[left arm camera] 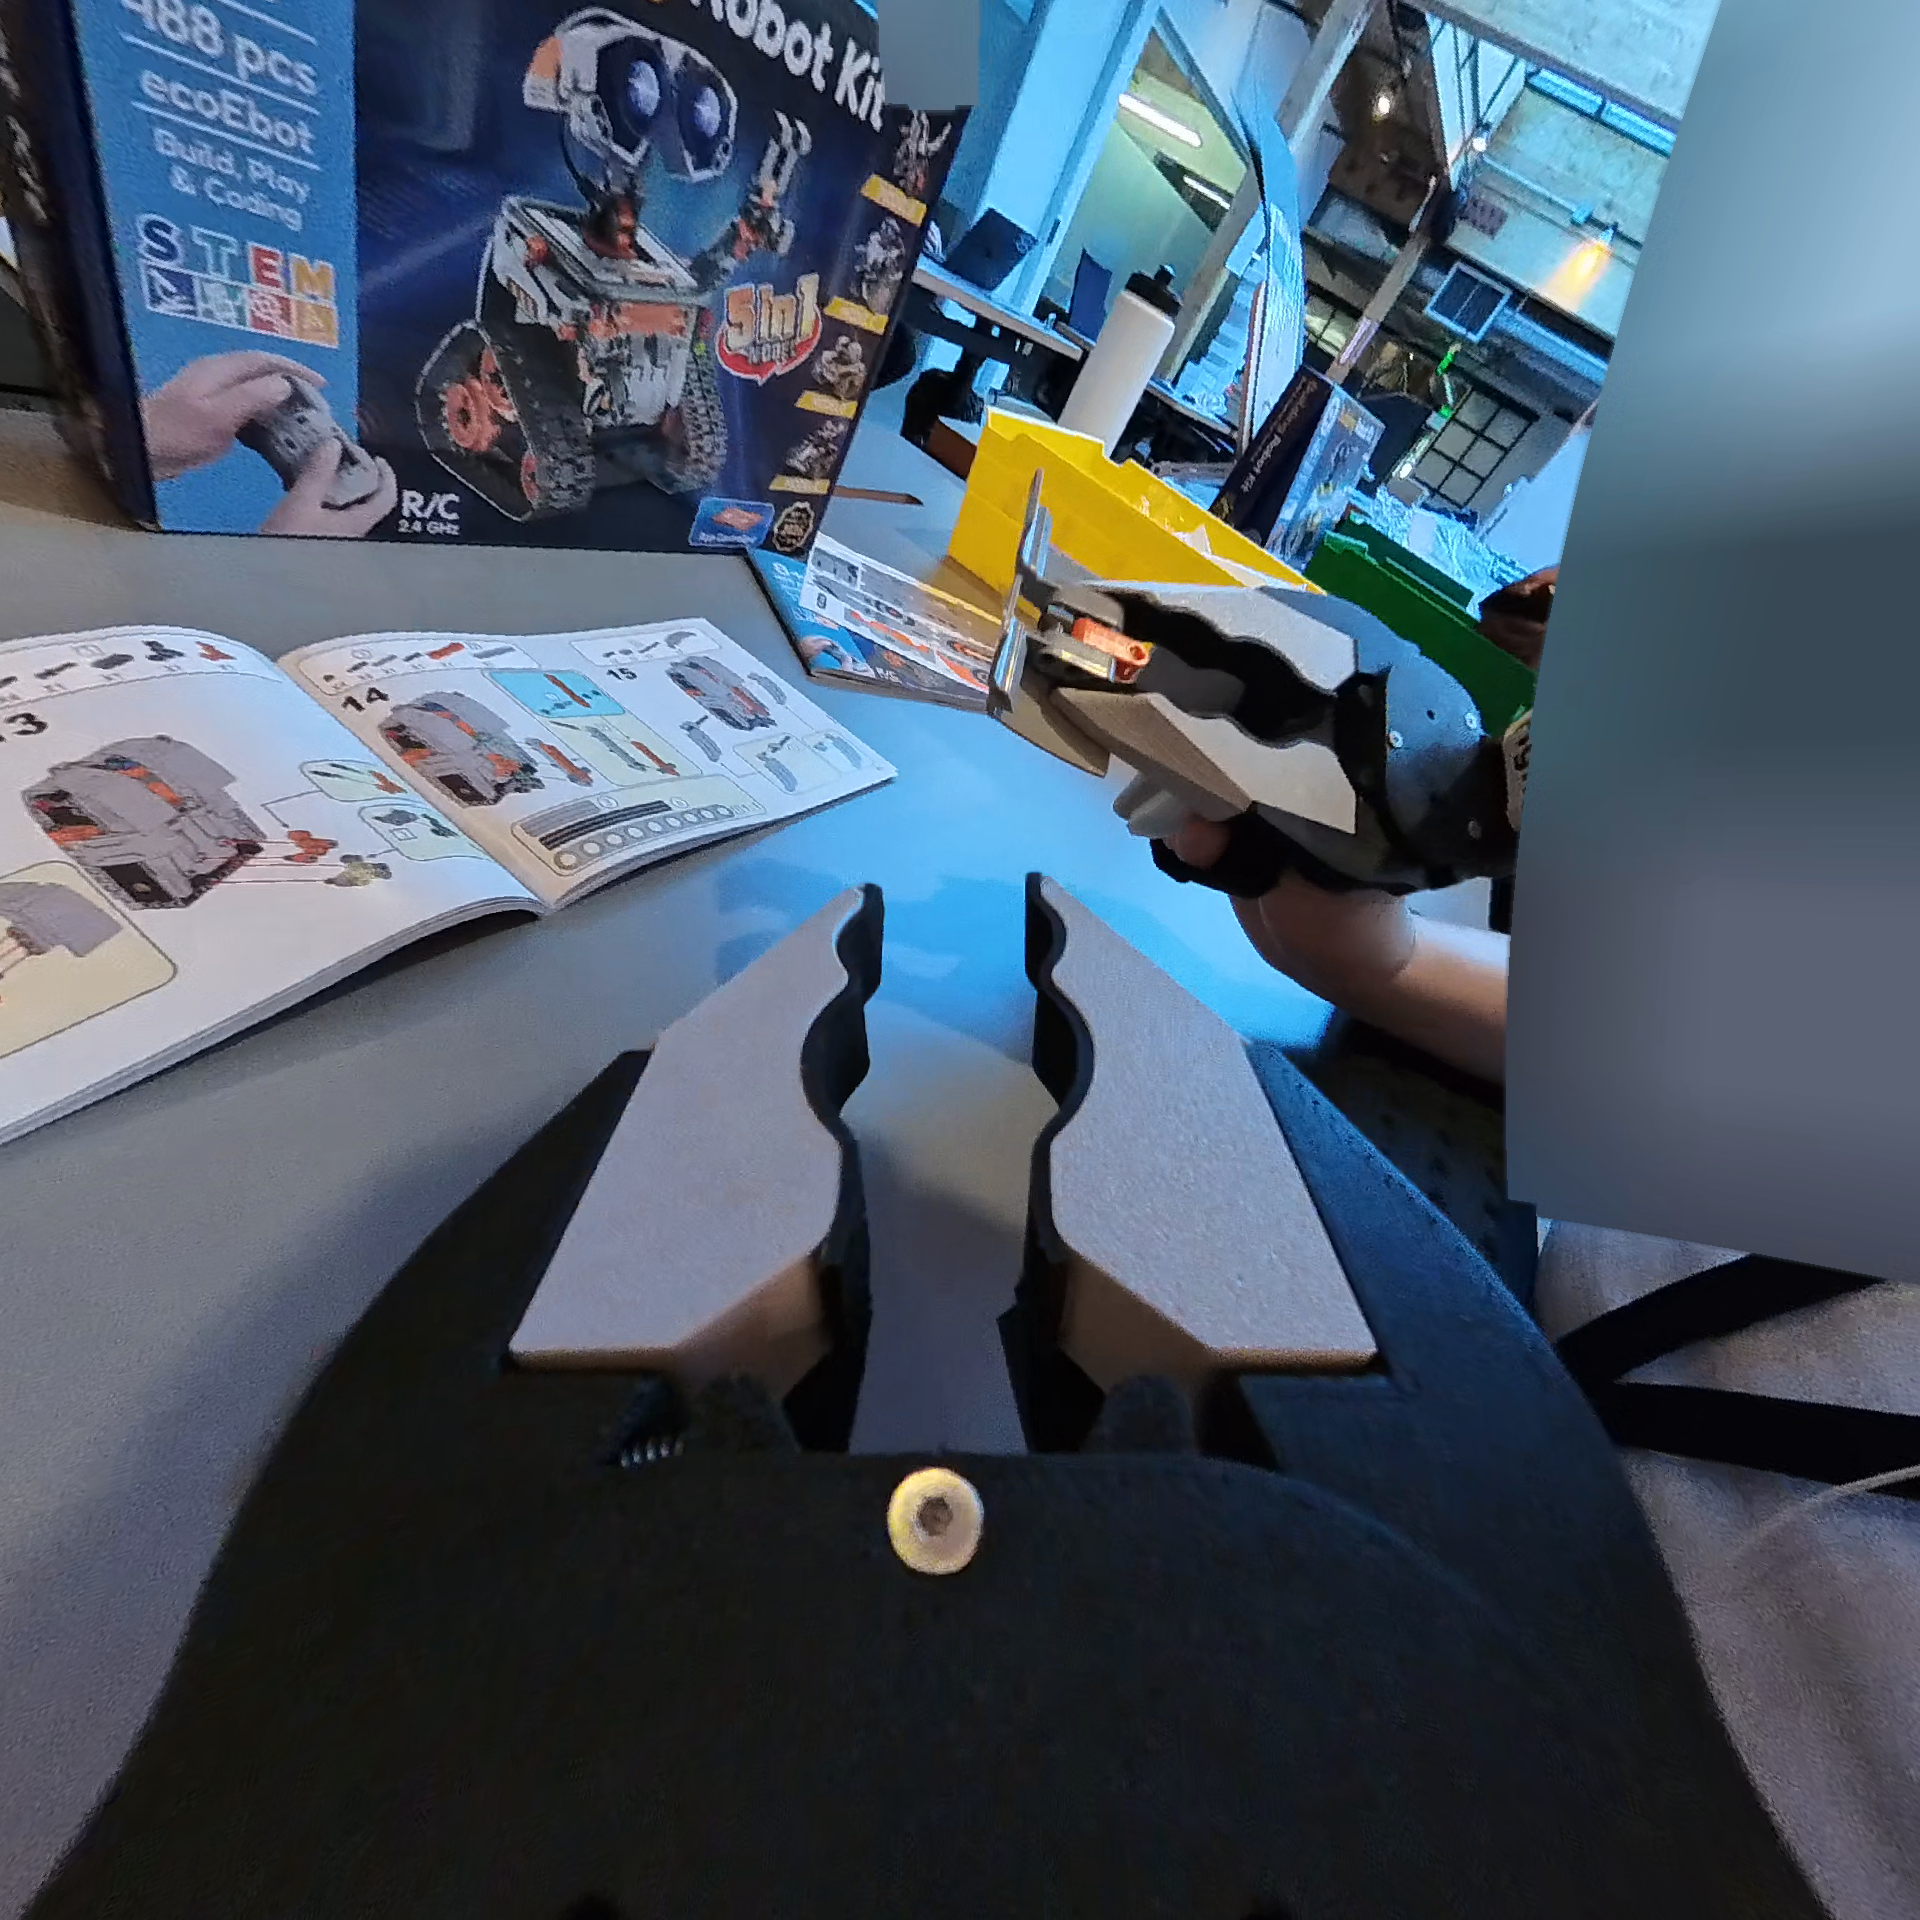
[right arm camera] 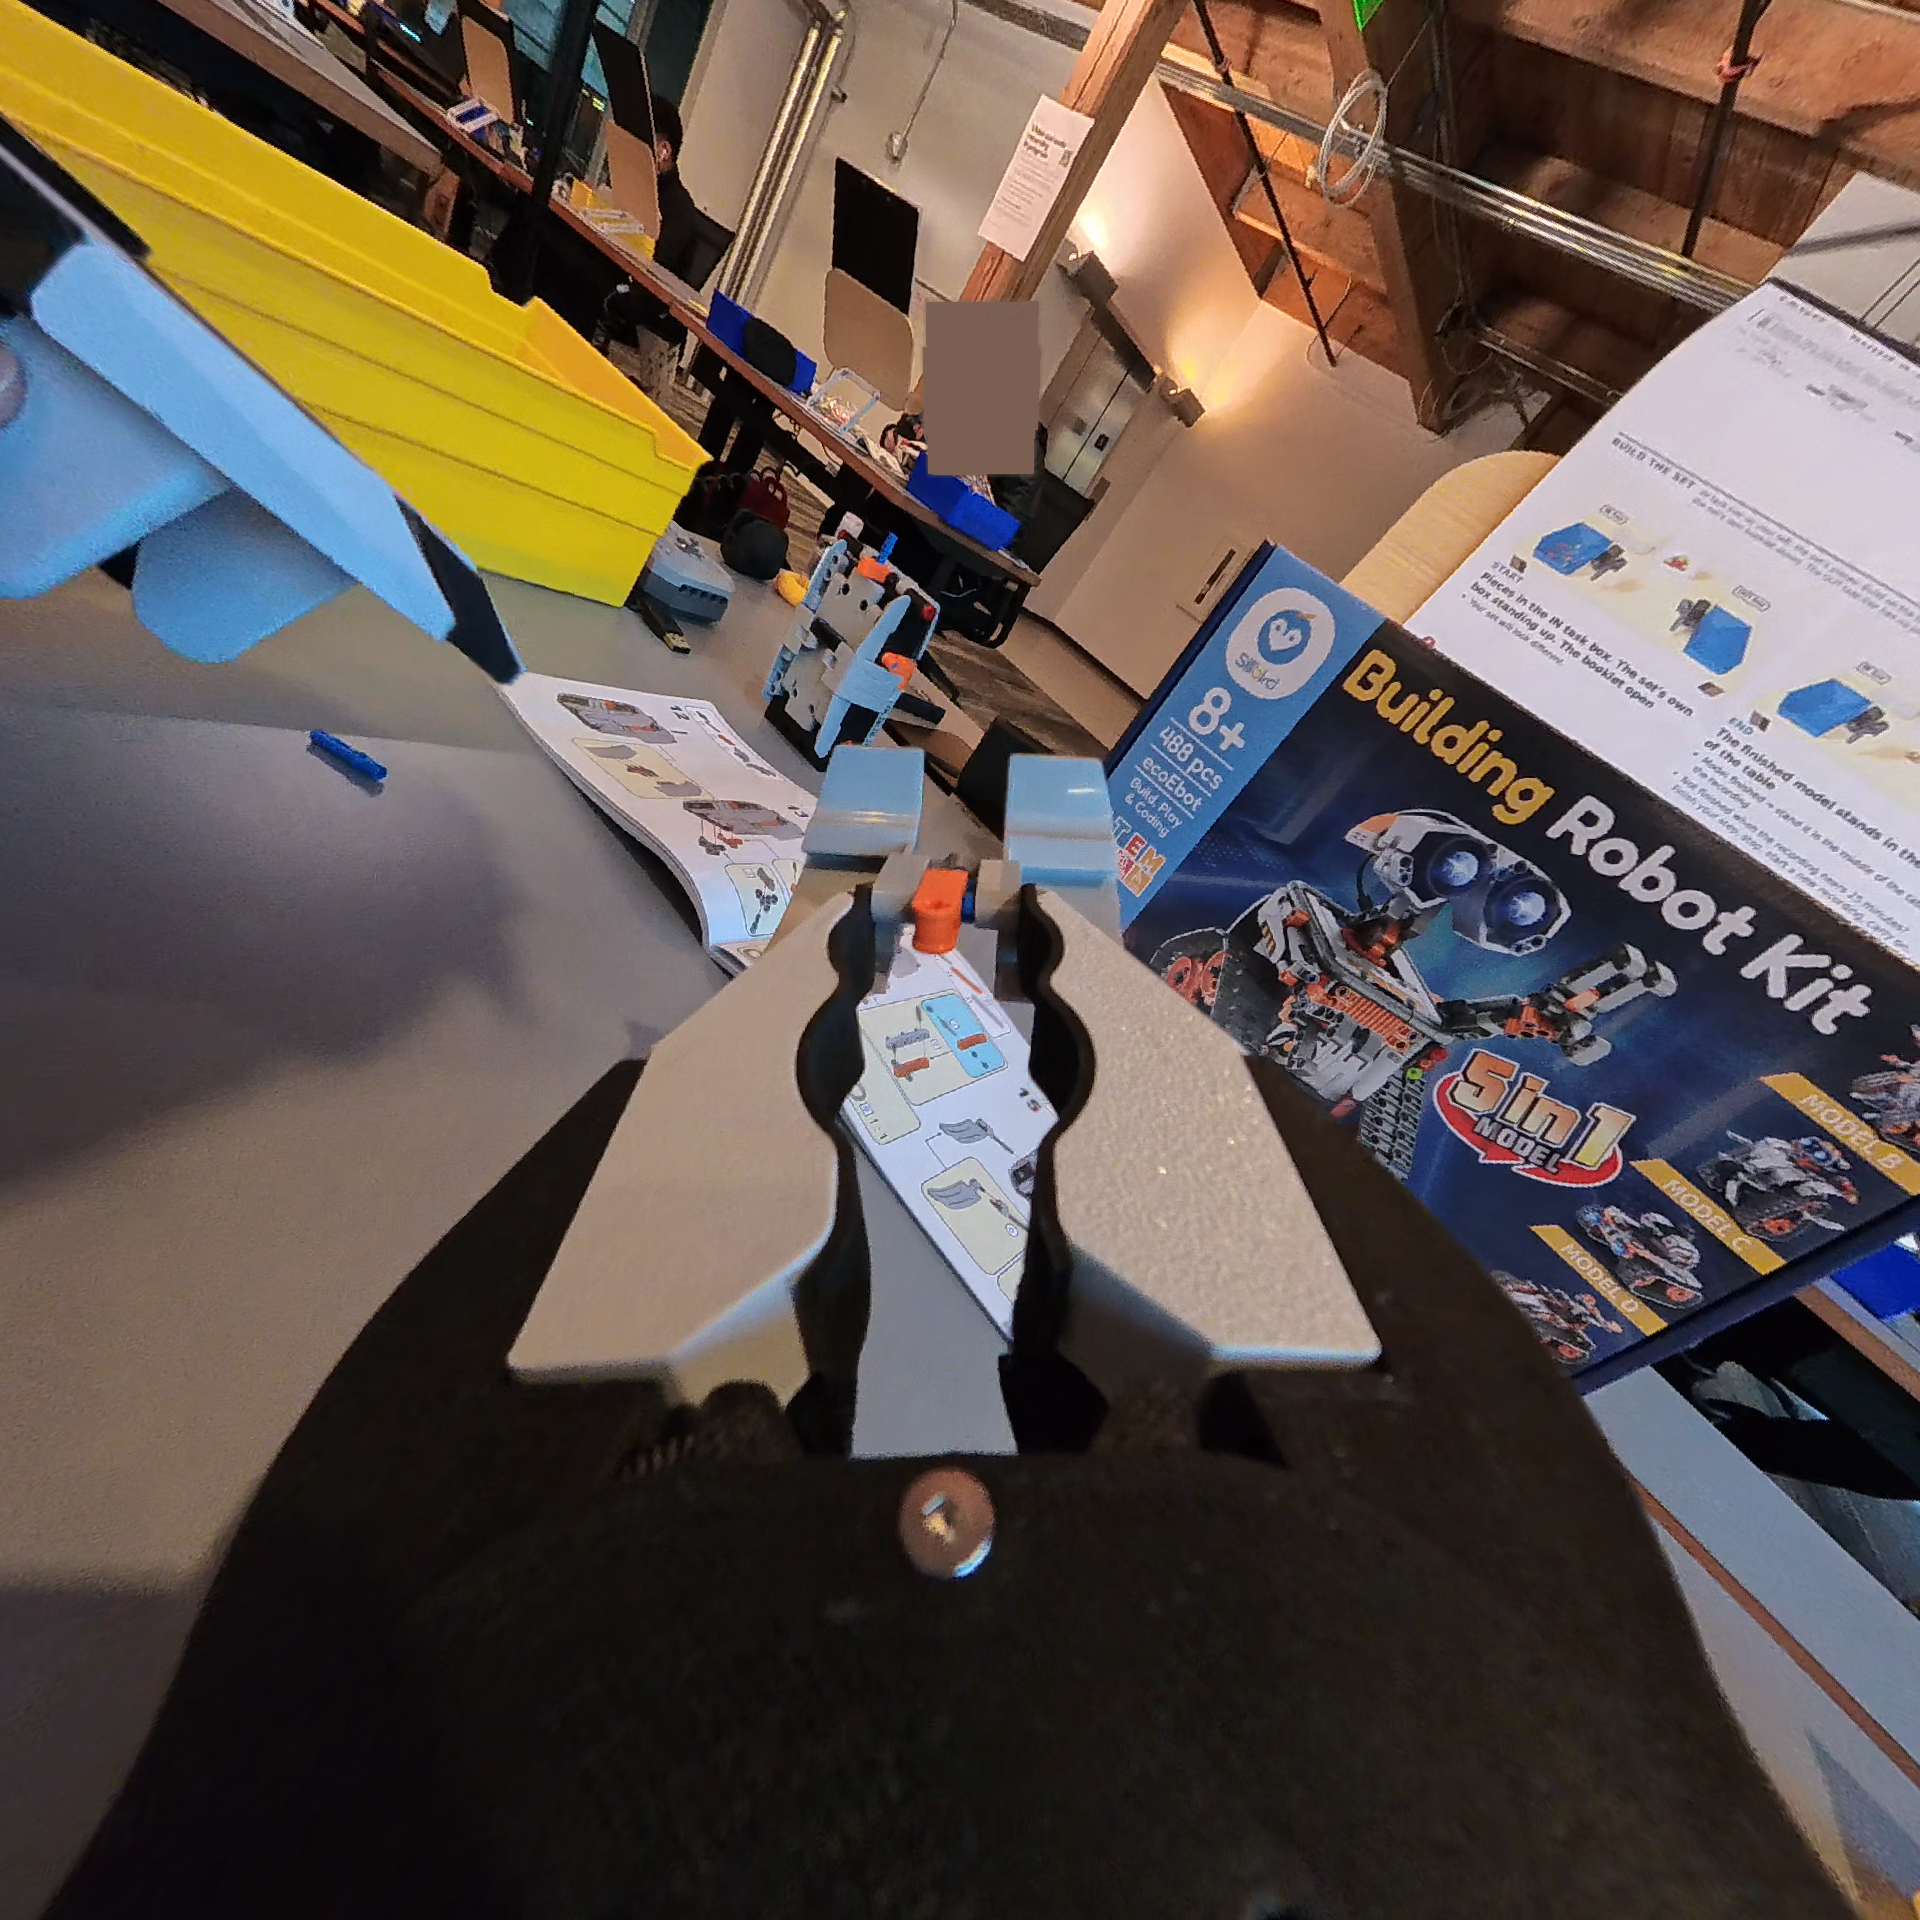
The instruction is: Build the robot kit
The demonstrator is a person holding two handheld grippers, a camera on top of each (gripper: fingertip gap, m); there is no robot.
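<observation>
Two grippers: right gripper [right arm camera: 940, 914] clamps a grey-orange brick assembly [right arm camera: 951, 842] pointing forward past its fingertips; left gripper [left arm camera: 954, 914] gapes empty.

The open instruction booklet [left arm camera: 312, 790] is cut off by the left picture edge; the yellow bin [right arm camera: 343, 343] is partly hidden behind the left gripper [right arm camera: 312, 582].

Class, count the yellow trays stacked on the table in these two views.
3, perhaps: the yellow trays sit nested in one stack at the table's far edge, behind the open booklet; further trays may be hidden inside.
</observation>
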